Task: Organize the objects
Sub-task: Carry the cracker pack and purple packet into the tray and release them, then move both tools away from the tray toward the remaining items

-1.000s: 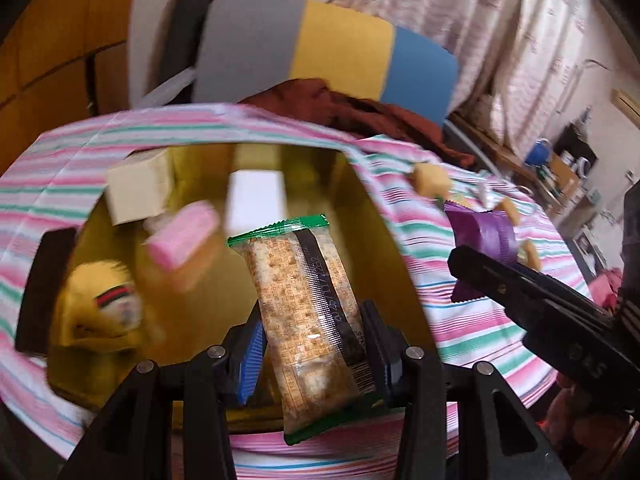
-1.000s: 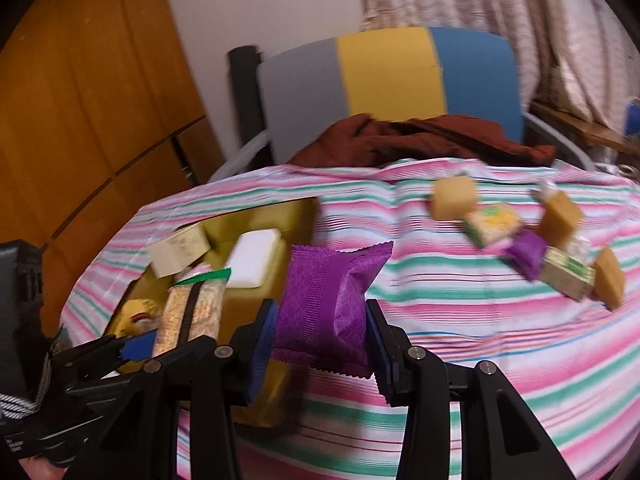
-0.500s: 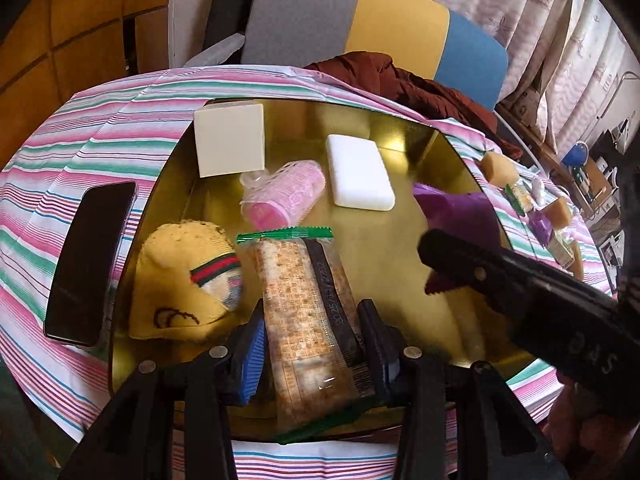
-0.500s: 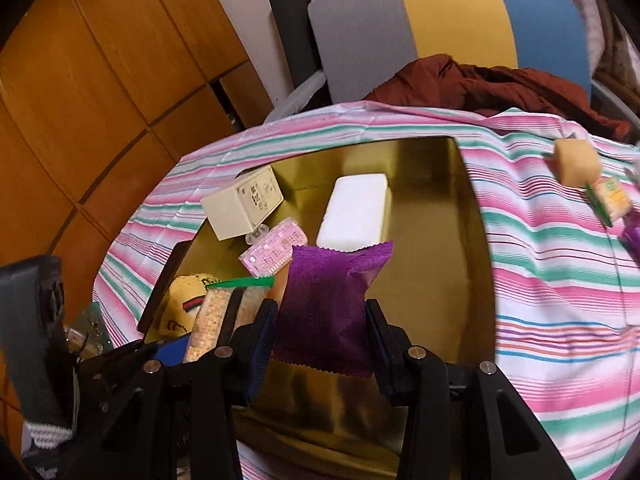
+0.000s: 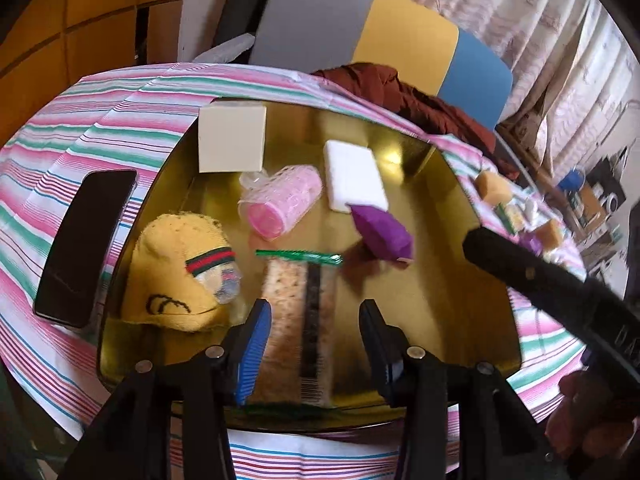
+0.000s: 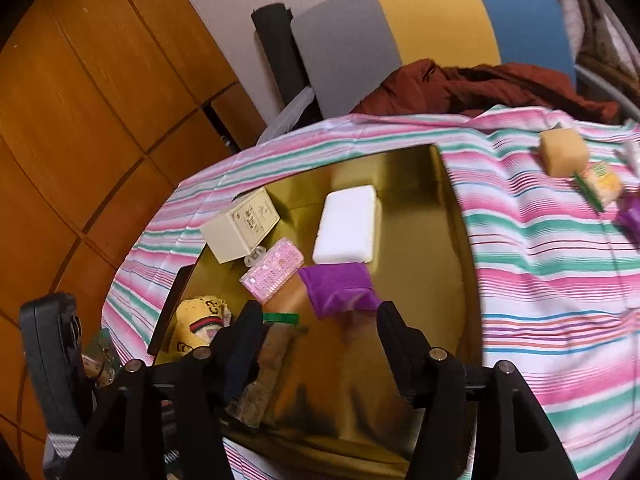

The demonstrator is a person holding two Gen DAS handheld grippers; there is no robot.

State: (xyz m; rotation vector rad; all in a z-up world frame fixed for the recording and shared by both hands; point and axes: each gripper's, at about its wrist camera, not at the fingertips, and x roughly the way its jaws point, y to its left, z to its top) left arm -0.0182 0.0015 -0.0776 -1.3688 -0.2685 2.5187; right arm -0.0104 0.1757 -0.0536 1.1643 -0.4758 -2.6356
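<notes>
A gold tray (image 5: 440,280) (image 6: 424,280) sits on the striped tablecloth. My left gripper (image 5: 316,328) is open, and the cracker packet (image 5: 300,320) lies loose between its fingers on the tray; it also shows in the right wrist view (image 6: 272,360). My right gripper (image 6: 316,340) is open, and the purple packet (image 6: 338,288) (image 5: 380,232) lies in the tray just beyond its fingertips. The tray also holds a white block (image 5: 354,174), a pink roller (image 5: 280,204), a cream box (image 5: 232,138) and a yellow knitted cap (image 5: 176,272).
A black phone (image 5: 86,240) lies left of the tray. Several small snacks and sponge cubes (image 6: 564,152) lie on the cloth at the right. A grey, yellow and blue chair (image 5: 372,44) with a brown garment stands behind the table.
Both grippers have opened. The cracker packet and the purple packet have dropped from the fingers into the tray.
</notes>
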